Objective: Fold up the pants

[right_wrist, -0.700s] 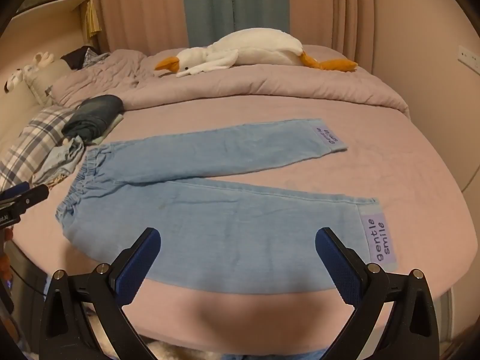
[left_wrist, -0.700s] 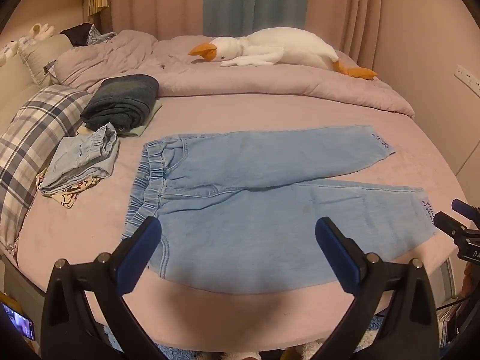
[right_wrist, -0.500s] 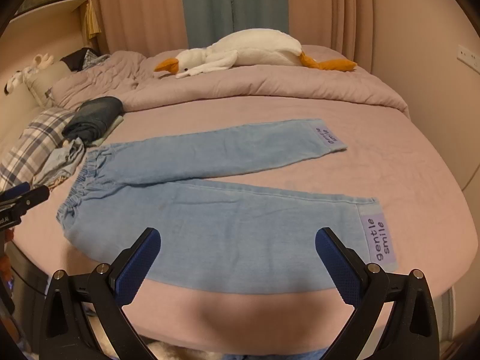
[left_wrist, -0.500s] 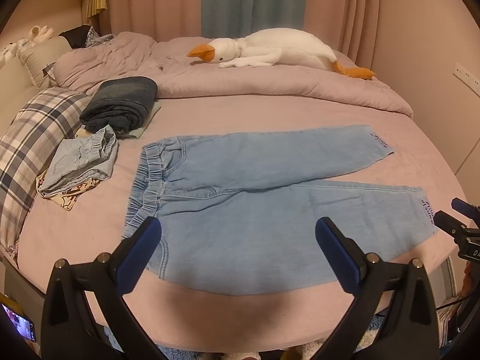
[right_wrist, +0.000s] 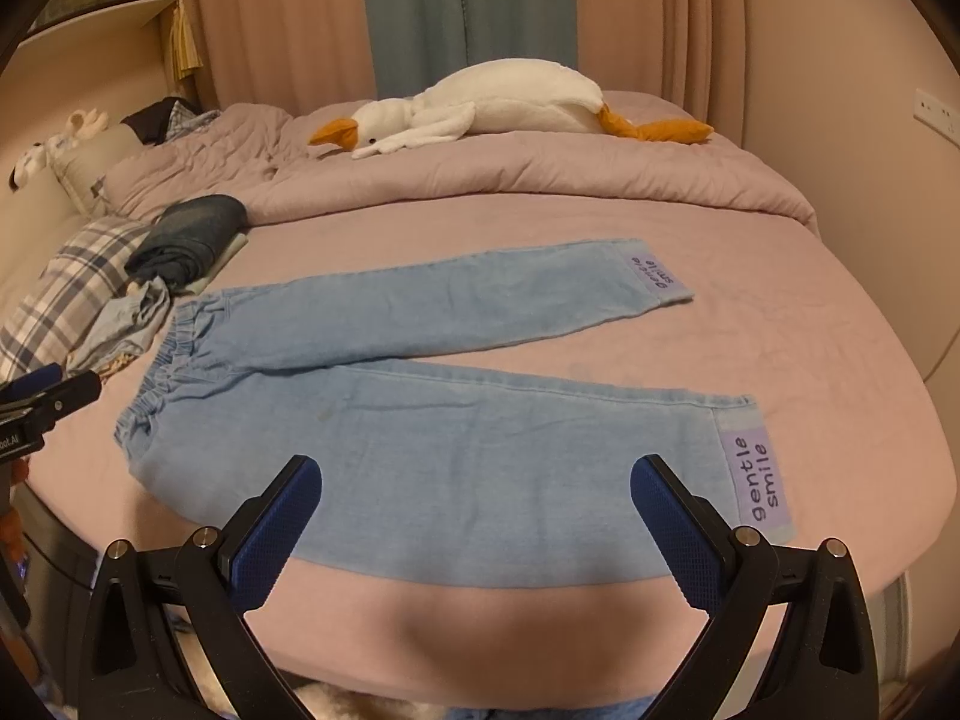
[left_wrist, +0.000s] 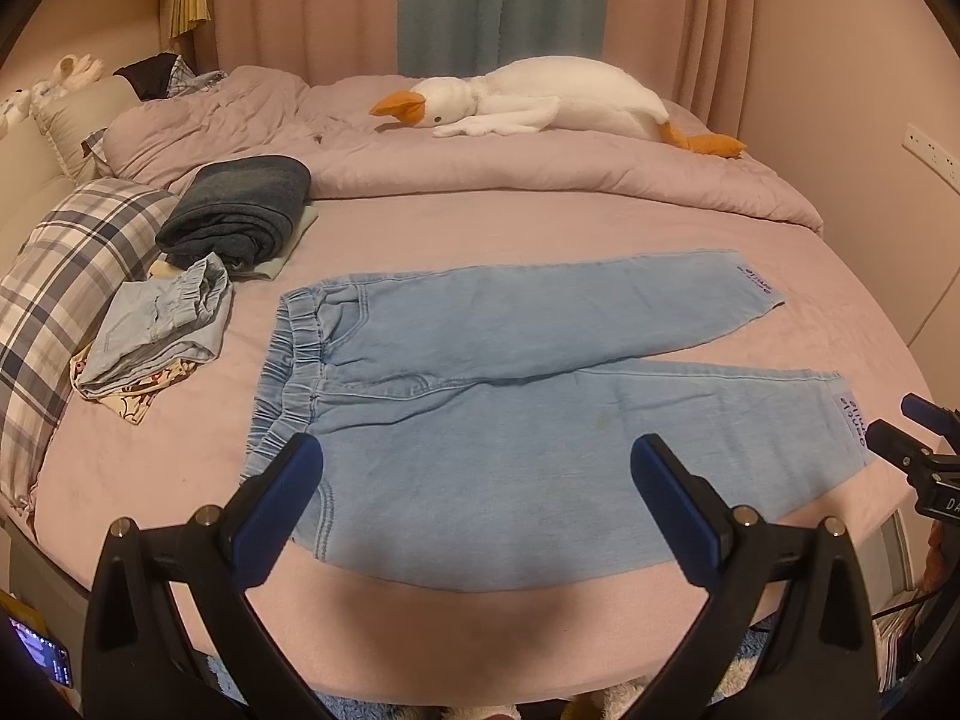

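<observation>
Light blue denim pants (left_wrist: 480, 414) (right_wrist: 420, 420) lie flat on the pink bed, waistband to the left and both legs spread to the right. Each cuff carries a lilac label. My left gripper (left_wrist: 477, 480) hovers open above the near edge of the pants, close to the waist end, with nothing between its blue pads. My right gripper (right_wrist: 477, 486) is open too, over the near leg toward the cuff, and holds nothing. Each gripper's tip shows at the edge of the other's view.
A pile of folded clothes (left_wrist: 234, 216) and a crumpled pale denim piece (left_wrist: 162, 318) lie left of the waistband, beside a plaid pillow (left_wrist: 66, 276). A white goose plush (left_wrist: 540, 96) rests on the bunched duvet at the back. The bed's edge runs just below the grippers.
Both grippers drifted very slightly; the pants lie as before and the jaws stay wide.
</observation>
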The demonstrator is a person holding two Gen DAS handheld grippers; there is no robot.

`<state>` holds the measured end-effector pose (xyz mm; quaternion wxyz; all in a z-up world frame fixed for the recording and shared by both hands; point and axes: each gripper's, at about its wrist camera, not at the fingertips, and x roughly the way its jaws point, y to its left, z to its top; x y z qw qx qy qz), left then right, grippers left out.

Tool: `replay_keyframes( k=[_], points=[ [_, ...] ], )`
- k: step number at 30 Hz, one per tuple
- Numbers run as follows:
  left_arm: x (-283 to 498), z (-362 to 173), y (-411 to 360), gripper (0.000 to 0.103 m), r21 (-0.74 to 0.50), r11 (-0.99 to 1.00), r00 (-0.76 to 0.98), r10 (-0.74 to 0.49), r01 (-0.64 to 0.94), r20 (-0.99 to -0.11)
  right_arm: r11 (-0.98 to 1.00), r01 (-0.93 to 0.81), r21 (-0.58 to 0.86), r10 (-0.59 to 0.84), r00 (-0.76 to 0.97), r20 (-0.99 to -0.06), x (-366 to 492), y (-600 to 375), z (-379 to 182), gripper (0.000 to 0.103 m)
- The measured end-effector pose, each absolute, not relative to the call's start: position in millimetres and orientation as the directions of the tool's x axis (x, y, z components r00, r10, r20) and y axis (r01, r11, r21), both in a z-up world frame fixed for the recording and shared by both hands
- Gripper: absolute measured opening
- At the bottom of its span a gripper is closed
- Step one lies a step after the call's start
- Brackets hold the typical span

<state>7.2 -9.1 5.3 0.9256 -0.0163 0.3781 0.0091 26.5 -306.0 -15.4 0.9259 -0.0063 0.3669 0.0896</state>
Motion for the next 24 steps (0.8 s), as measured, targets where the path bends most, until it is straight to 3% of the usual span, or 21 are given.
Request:
replay_keyframes(
  k=[24],
  points=[
    [4.9, 7.4, -15.8, 0.103, -0.029, 0.999, 0.715, -0.007, -0.019, -0.699, 0.983, -0.172, 0.061, 0.167, 0.710, -0.685, 24.5, -306.9, -13.0, 0.102]
  ],
)
